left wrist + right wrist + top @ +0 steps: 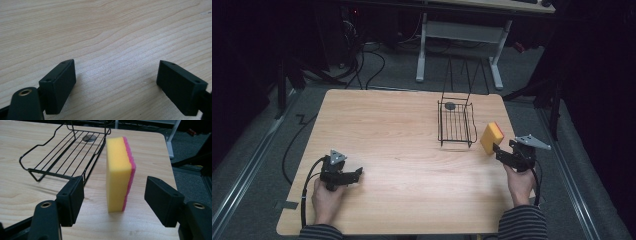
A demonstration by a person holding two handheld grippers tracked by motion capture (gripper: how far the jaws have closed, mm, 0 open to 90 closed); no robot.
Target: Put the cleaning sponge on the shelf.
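A yellow sponge point(491, 138) with a pink scrub layer stands on its end near the table's right edge. In the right gripper view the sponge point(120, 172) rises between my two wide-apart jaws without touching either. My right gripper point(500, 151) is open just in front of it. A black wire rack point(456, 122) sits to the sponge's left, and the rack point(65, 155) lies beyond my left-hand jaw in the right gripper view. My left gripper point(358, 174) rests low at the front left, open over bare wood point(117, 72).
The wooden table point(392, 145) has a round grommet point(450, 105) behind the rack. Desk legs point(421, 47) and cables point(372, 65) stand on the grey floor beyond the far edge. The sponge is close to the table's right edge.
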